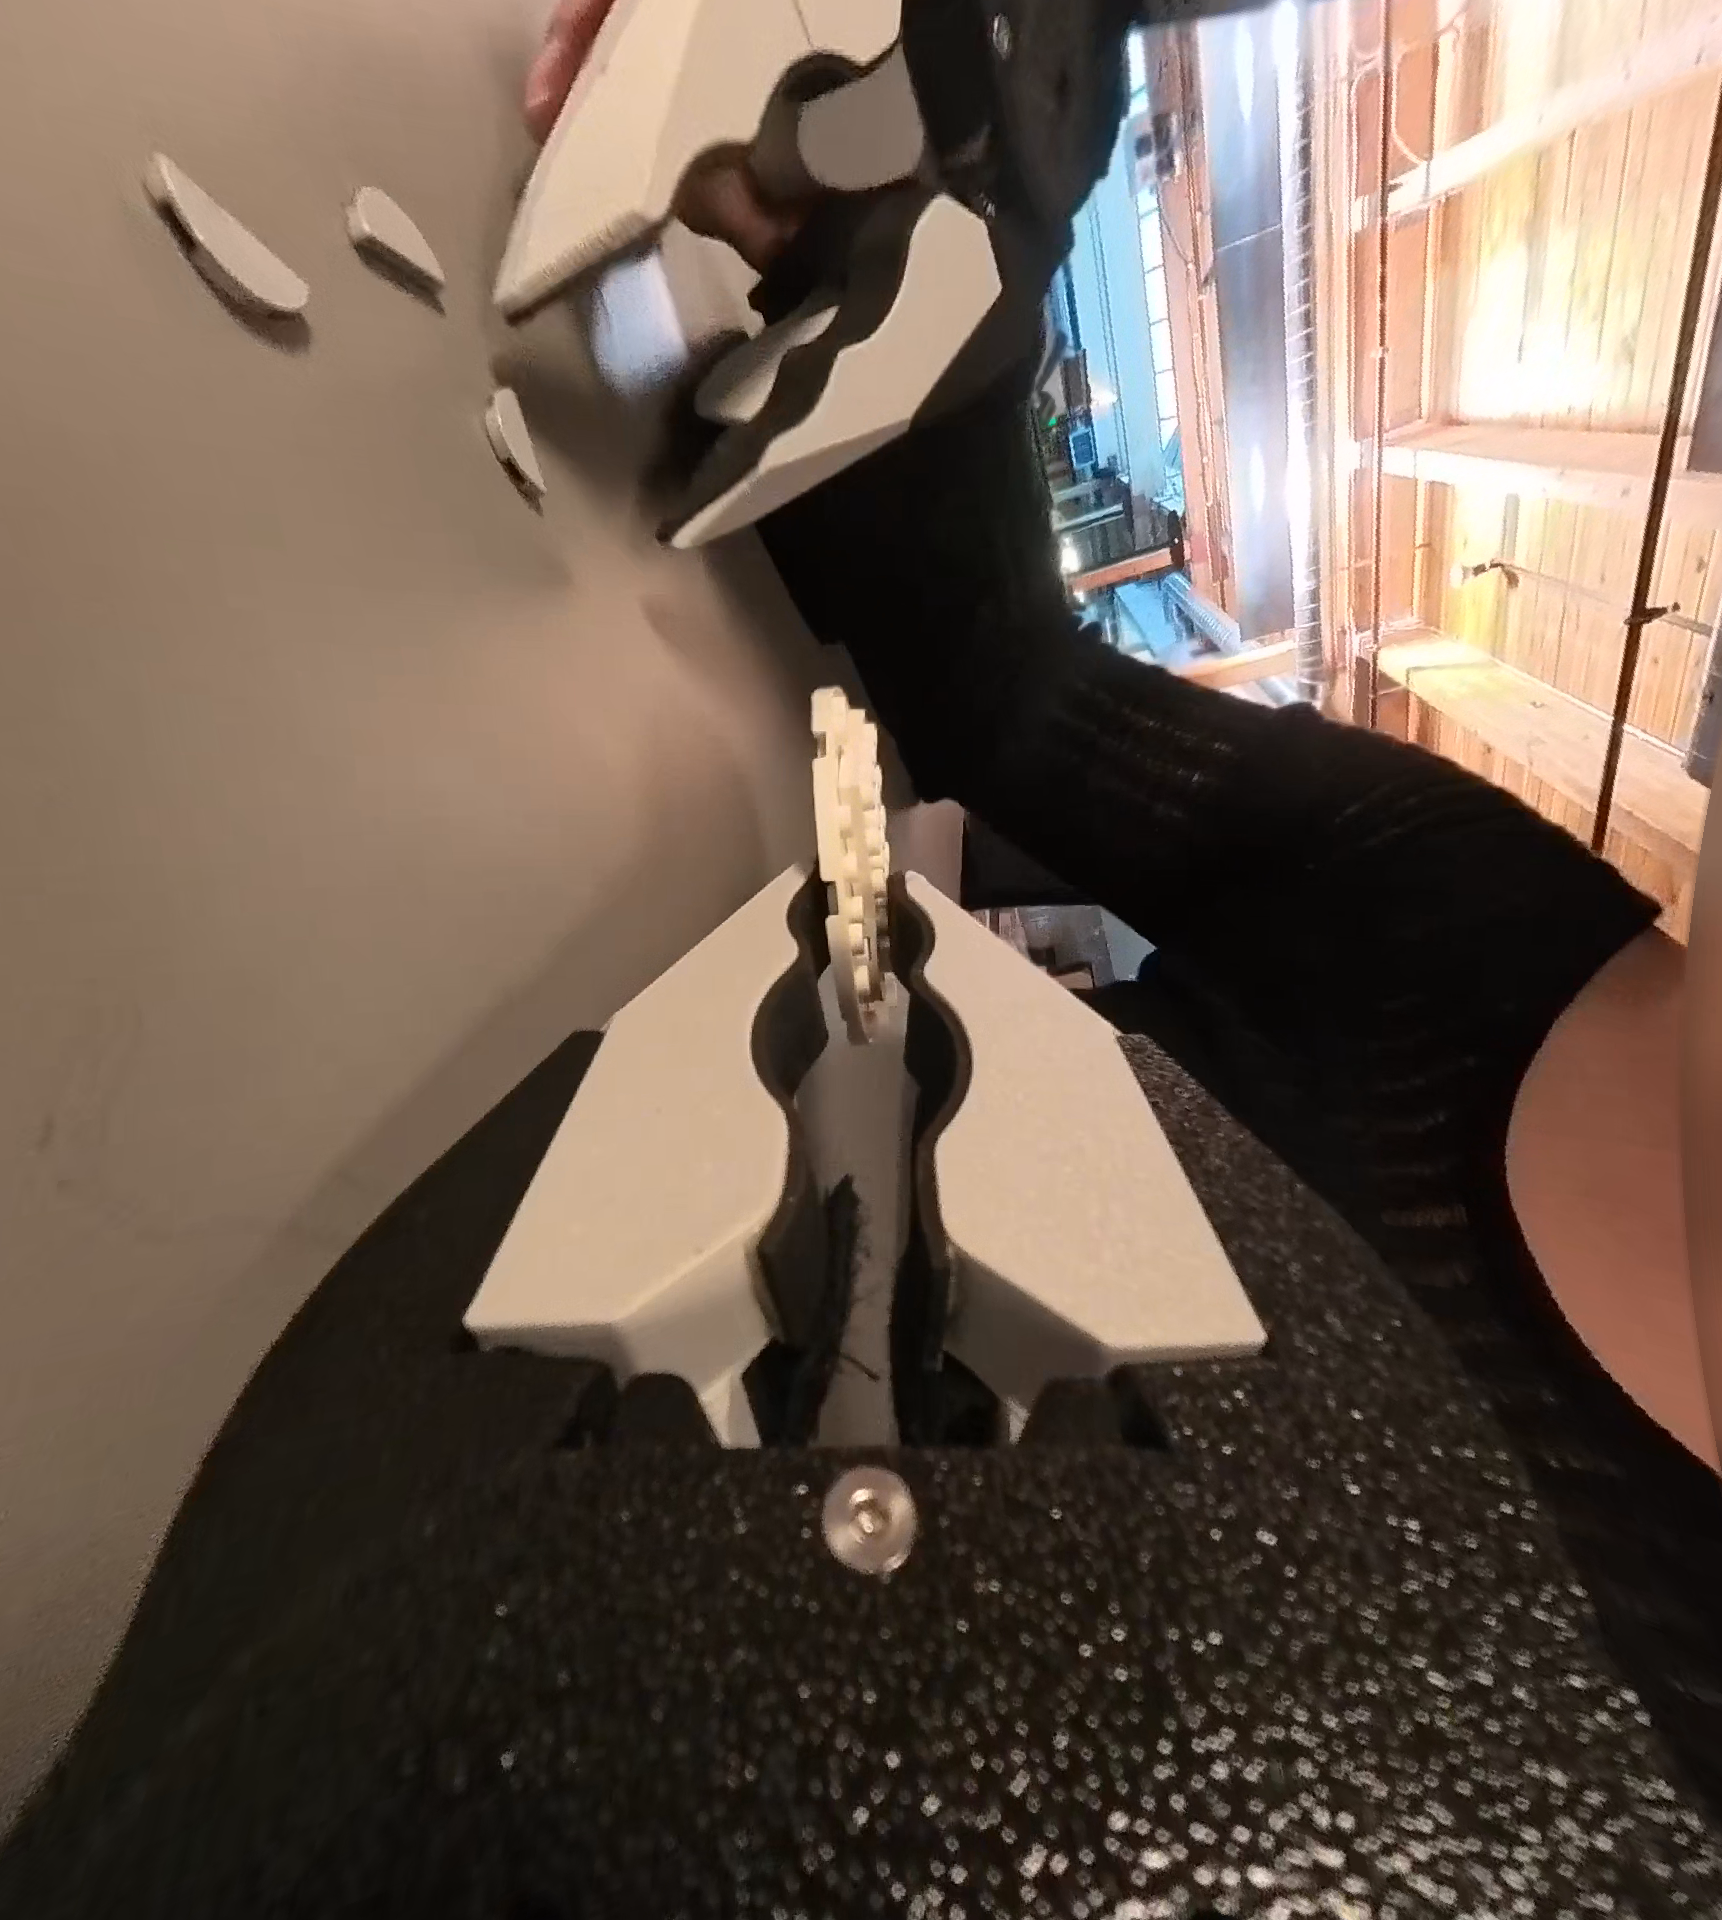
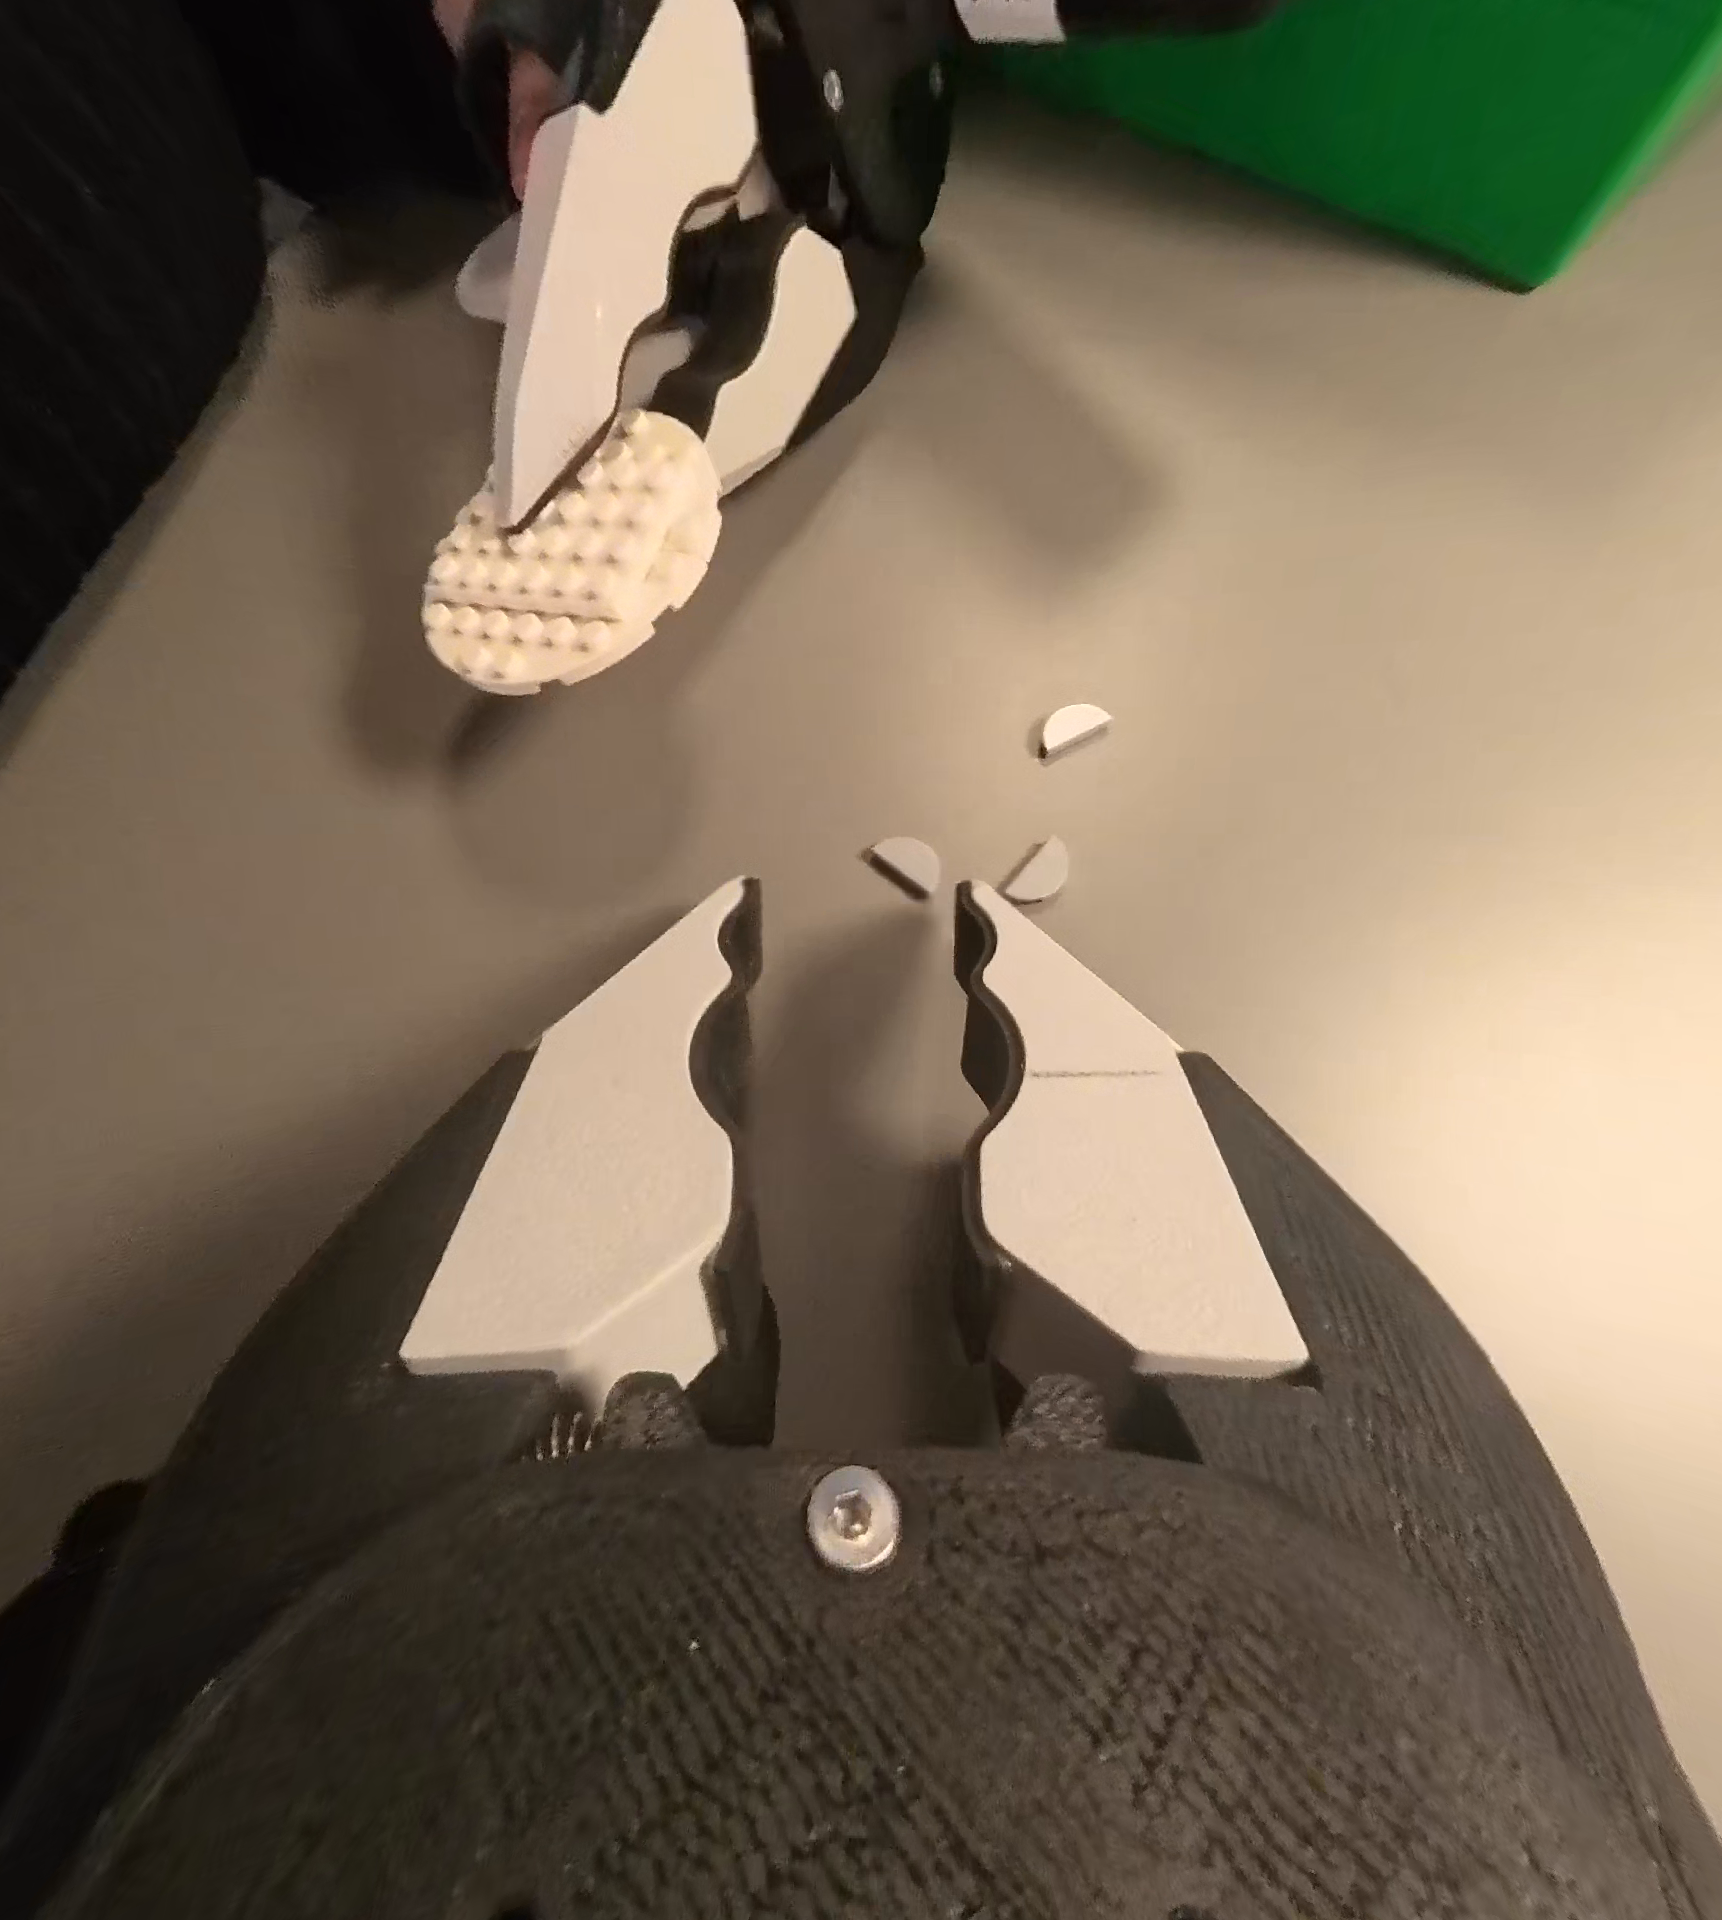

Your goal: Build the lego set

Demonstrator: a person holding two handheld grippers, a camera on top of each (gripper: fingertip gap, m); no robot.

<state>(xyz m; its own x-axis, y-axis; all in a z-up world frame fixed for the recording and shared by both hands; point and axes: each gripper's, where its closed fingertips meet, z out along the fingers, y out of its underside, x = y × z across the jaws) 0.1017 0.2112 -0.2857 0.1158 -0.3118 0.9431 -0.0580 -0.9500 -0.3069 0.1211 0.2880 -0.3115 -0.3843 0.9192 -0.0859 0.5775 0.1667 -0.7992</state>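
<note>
Left wrist view: the left gripper pinches a white studded round plate edge-on, held tilted off the grey table.

Right wrist view: the right gripper, spread and empty, hovers low; a half-round tile lies just ahead of its fingertips, two more nearby.

The left claw has smooth matt pale-grey plastic fingers with wavy black inner pads; its body is rough, grainy black plastic with a shiny metal screw. The right claw is built alike, its body ribbed in fine layers. The white plate looks like hard, slightly glossy studded plastic. Beside it on the smooth matt counter lie flat grey half-discs. A sleeve looks like black knitted cloth.
</note>
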